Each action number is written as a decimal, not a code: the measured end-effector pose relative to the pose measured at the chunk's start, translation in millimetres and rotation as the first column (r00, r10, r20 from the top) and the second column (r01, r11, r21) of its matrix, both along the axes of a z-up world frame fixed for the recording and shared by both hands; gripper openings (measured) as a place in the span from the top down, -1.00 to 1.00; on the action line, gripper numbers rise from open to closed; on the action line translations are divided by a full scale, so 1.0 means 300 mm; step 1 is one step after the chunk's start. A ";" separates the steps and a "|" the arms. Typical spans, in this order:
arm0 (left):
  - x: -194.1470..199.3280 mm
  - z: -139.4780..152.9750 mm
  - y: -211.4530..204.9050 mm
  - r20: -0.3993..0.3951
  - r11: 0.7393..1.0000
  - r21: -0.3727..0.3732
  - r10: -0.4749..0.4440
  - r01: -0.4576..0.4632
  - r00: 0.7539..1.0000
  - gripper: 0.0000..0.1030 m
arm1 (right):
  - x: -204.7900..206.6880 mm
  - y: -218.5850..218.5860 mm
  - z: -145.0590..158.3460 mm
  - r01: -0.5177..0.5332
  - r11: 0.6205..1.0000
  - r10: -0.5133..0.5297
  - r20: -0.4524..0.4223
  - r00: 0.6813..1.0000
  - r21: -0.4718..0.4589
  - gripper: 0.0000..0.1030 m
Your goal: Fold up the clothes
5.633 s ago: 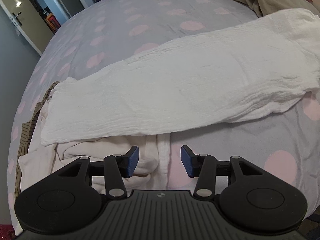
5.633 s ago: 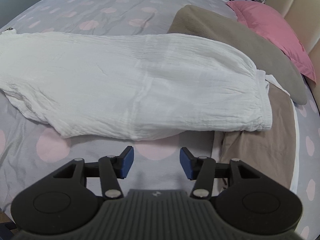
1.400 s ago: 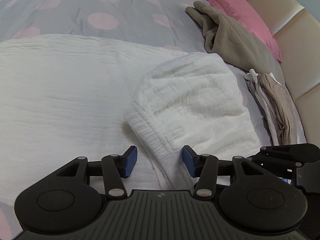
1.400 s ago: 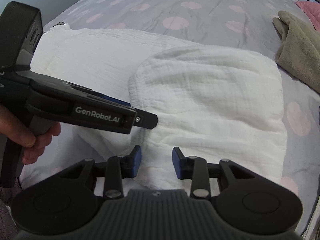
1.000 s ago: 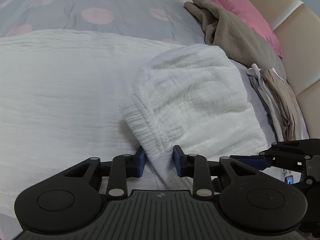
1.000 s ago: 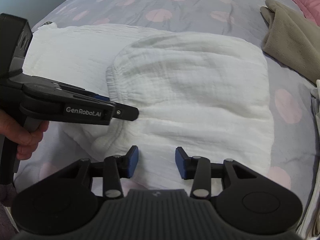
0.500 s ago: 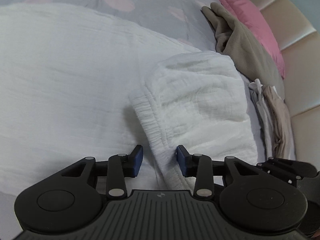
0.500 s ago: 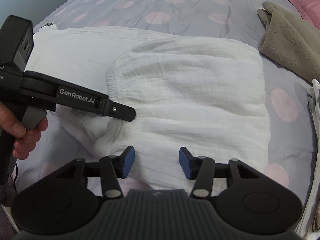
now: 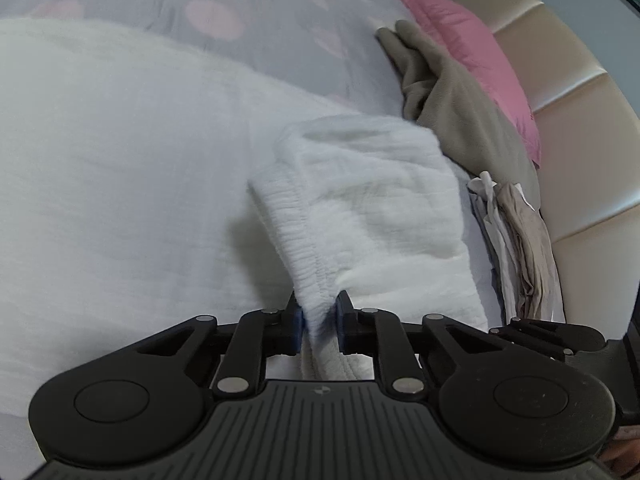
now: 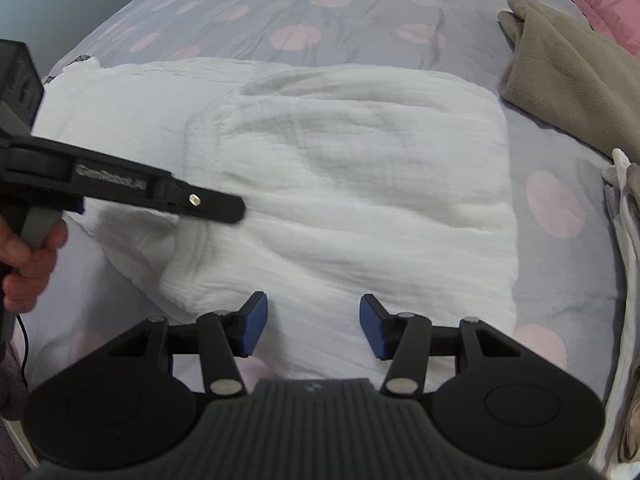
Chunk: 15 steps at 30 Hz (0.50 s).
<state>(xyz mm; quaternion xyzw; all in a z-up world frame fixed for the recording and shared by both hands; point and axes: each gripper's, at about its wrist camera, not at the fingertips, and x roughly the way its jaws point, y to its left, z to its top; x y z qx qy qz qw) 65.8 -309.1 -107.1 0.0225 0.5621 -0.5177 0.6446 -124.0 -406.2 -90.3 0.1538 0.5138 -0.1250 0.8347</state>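
White crinkled trousers [image 9: 120,184] lie on the bed with the waist end folded back over the legs as a top layer [image 10: 360,184]. My left gripper [image 9: 318,322] is shut on the elastic waistband edge [image 9: 304,252] of that folded layer and lifts it a little. It also shows in the right wrist view [image 10: 216,206] at the layer's left edge. My right gripper [image 10: 310,326] is open and empty, just above the near edge of the folded layer. It shows at the lower right of the left wrist view [image 9: 560,340].
The bed has a grey cover with pink dots [image 10: 304,36]. A taupe fleece garment [image 10: 568,76] and a pink pillow [image 9: 472,52] lie by the padded headboard [image 9: 568,112]. A stack of folded clothes [image 9: 516,240] lies to the right.
My left gripper has closed on the waistband edge and raised it. My right gripper has opened wider and stays over the near edge. Several seconds ago the trousers lay flat and unfolded.
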 end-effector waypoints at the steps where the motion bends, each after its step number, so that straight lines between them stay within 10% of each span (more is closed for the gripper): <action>1: 0.002 0.027 0.003 0.022 1.000 -0.017 -0.004 0.005 1.000 0.77 | -0.006 -0.003 0.004 0.006 1.000 -0.006 0.003 1.000 0.003 -0.07; 7: 0.049 0.217 0.041 0.139 0.996 -0.088 -0.015 0.027 0.990 0.78 | -0.033 -0.004 0.035 0.026 1.000 -0.025 0.019 0.999 -0.014 -0.15; 15: 0.170 0.422 0.152 0.356 0.999 0.001 -0.038 0.040 0.934 0.78 | -0.033 0.039 0.050 0.007 0.999 -0.006 0.022 1.000 -0.047 -0.21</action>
